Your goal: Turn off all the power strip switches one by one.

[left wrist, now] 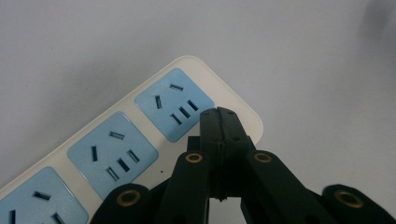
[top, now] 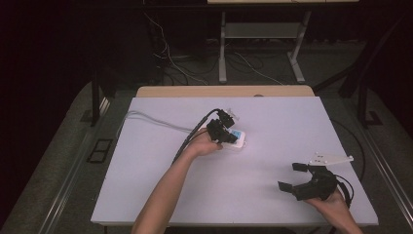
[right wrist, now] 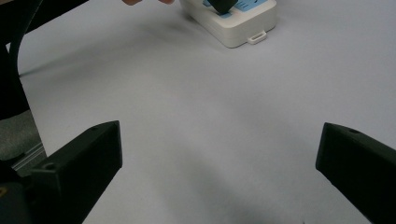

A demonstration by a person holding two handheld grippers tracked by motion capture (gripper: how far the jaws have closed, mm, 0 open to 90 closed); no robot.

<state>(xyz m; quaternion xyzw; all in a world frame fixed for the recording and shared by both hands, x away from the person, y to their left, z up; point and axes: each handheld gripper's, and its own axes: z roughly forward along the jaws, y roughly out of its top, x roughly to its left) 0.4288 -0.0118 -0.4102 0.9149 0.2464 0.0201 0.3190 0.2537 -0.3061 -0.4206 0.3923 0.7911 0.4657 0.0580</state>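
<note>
With its jaws clenched empty on the power strip [left wrist: 140, 135], the left gripper [left wrist: 218, 114] may push it sideways, because the wide-released right gripper [top: 298, 176] waits well apart from it.

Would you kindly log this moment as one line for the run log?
left gripper: shut, tips over power strip end socket | right gripper: open, empty, apart at table corner | sockets: nothing plugged in

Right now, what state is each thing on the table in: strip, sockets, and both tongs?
Power strip: flat on the table, sockets up, cord trailing left.
Sockets: the three in the left gripper view are bare, no plug in them.
Left tongs: shut, nothing between them, tips over the strip's end socket; contact unclear.
Right tongs: open wide, holding nothing, apart from the strip.
</note>
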